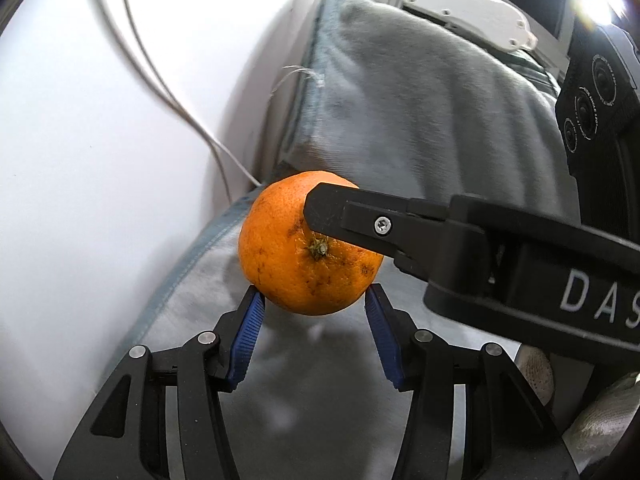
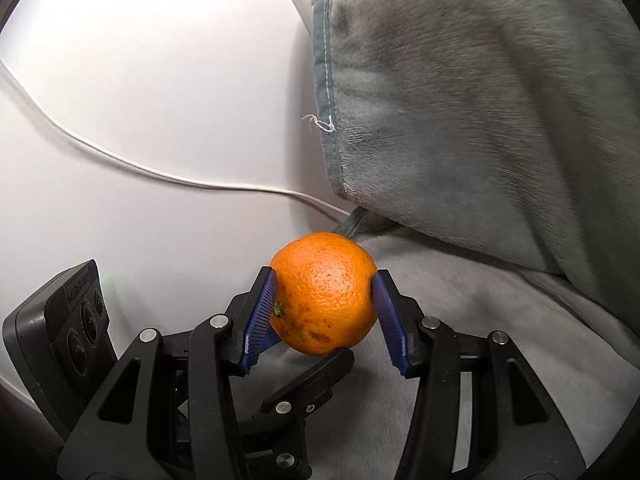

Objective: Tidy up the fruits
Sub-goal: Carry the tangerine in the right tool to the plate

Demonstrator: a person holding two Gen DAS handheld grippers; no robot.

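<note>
One orange (image 1: 304,248) with a green stem button hangs in the air above a grey blanket. In the left wrist view my left gripper (image 1: 314,298) has its blue pads (image 1: 250,332) against the fruit's lower sides, shut on it. A black finger of my right gripper (image 1: 360,216) reaches in from the right across the orange's top. In the right wrist view the right gripper (image 2: 324,280) clamps the same orange (image 2: 324,292) between its blue pads (image 2: 386,316). A finger of the left gripper (image 2: 316,376) lies under the fruit.
A grey fleece blanket (image 2: 480,120) with a blue-grey hem covers the seat and the raised back. A white cable (image 2: 160,176) runs along the white wall on the left. A white-gloved hand (image 1: 536,368) shows at the lower right.
</note>
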